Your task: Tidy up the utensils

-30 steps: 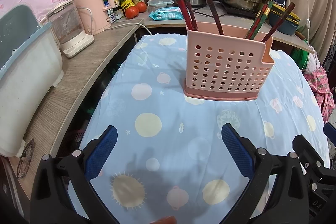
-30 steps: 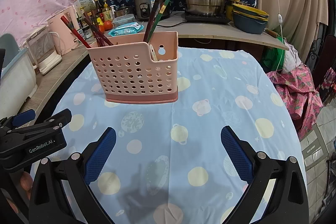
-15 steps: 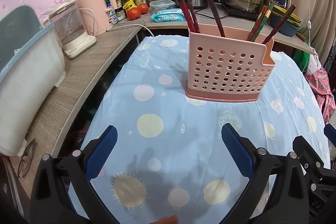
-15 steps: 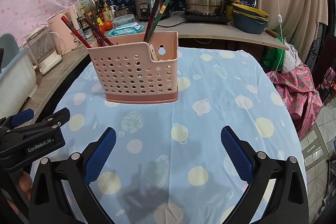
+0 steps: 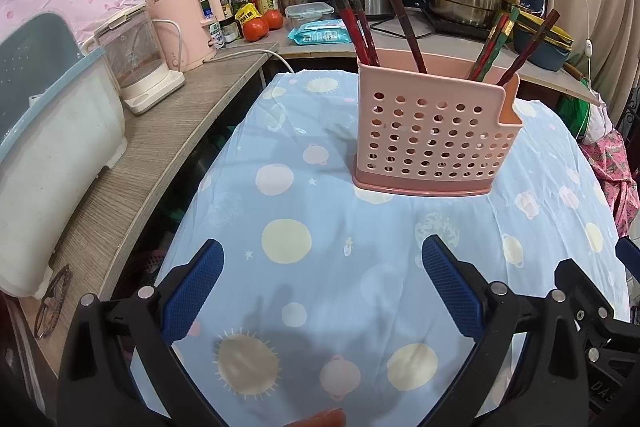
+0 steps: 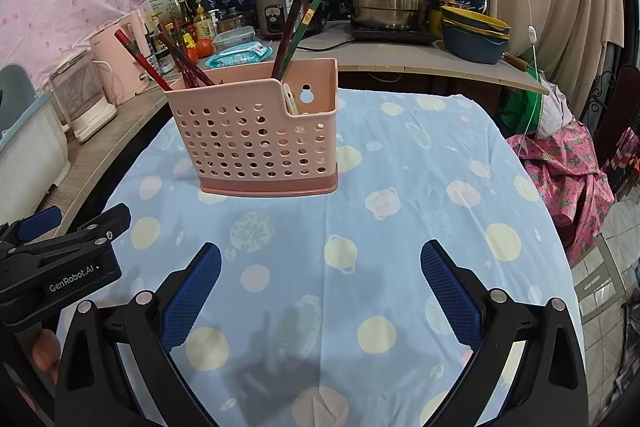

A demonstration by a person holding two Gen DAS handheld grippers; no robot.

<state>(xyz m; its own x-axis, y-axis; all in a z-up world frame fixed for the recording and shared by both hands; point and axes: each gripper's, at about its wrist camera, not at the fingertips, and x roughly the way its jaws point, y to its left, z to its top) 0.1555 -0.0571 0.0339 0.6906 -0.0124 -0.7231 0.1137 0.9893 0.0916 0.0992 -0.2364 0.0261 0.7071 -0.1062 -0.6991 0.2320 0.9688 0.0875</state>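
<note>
Cluttered kitchen, worktop (image 5: 540, 203) covered in a blue planet-print cloth. The pink utensil holder (image 5: 432, 139) stands upright mid-cloth with chopsticks (image 5: 404, 33) sticking out. Left gripper (image 5: 320, 283) and right gripper (image 6: 320, 287) both hover near it, jaws spread wide, holding nothing.

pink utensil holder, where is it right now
The pink utensil holder stands upright on the blue tablecloth, ahead of both open grippers, toward the table's far end near the counter, with chopsticks sticking out of it.
</note>
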